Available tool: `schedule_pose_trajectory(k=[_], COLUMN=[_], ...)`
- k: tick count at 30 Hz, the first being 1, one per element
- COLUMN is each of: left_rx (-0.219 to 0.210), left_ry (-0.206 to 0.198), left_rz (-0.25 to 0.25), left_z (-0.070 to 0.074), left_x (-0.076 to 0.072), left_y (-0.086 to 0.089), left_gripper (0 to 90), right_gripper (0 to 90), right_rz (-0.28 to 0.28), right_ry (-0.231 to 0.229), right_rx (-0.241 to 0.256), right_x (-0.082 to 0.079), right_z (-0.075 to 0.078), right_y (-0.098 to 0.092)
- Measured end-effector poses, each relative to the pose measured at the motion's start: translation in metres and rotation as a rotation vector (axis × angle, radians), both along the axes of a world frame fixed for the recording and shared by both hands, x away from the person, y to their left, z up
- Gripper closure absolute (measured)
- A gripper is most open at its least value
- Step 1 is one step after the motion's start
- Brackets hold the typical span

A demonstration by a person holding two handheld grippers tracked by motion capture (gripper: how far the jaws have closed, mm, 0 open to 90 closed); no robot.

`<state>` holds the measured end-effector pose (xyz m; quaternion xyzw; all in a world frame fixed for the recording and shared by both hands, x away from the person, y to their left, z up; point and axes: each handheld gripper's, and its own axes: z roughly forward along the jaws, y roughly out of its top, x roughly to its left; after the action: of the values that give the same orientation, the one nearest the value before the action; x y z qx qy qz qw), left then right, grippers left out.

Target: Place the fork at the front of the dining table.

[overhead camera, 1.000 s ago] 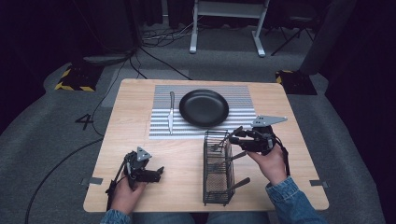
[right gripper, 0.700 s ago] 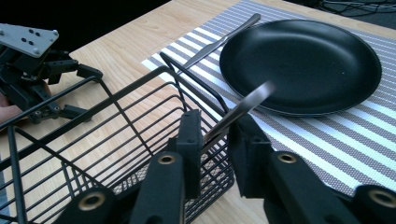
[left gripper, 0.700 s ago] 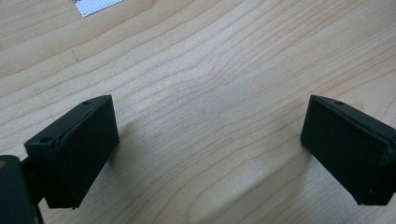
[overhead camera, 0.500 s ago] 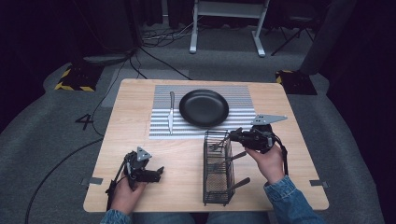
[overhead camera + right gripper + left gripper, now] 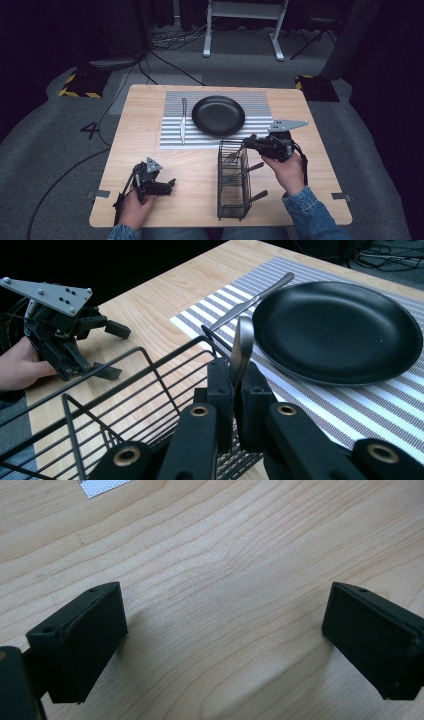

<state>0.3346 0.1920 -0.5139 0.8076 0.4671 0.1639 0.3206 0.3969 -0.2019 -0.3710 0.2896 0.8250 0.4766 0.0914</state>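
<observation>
1. Right gripper view: right gripper (image 5: 239, 390) pinches a spoon (image 5: 242, 347) over the basket (image 5: 150, 390) rim, near the plate (image 5: 340, 330).
2. Left gripper (image 5: 167, 186) idles, jaws wide (bare table).
3. Next, probably: lift clear, lay it on the mat (image 5: 172, 137).

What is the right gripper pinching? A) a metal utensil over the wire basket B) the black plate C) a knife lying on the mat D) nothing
A: in the right gripper view, the right gripper is shut on a metal utensil above the wire basket.
</observation>
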Motion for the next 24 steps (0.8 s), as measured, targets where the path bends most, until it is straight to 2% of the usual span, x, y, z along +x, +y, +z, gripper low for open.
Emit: schedule_pose_trajectory(k=[10,15,24], left_rx=[0.001,0.000,0.000], left_ry=[0.000,0.000,0.000], left_rz=[-0.001,0.000,0.000], left_z=[0.000,0.000,0.000], left_x=[0.000,0.000,0.000], left_y=[0.000,0.000,0.000], left_gripper=[4.4,4.4,4.4], right_gripper=[86.4,86.4,86.4], right_rz=[0.011,0.013,0.010], right_ry=[-0.041,-0.049,-0.072], right_rx=[0.013,0.036,0.050], right_x=[-0.002,-0.002,-0.003], right_z=[0.024,0.035,0.053], right_y=[-0.003,-0.008,-0.016])
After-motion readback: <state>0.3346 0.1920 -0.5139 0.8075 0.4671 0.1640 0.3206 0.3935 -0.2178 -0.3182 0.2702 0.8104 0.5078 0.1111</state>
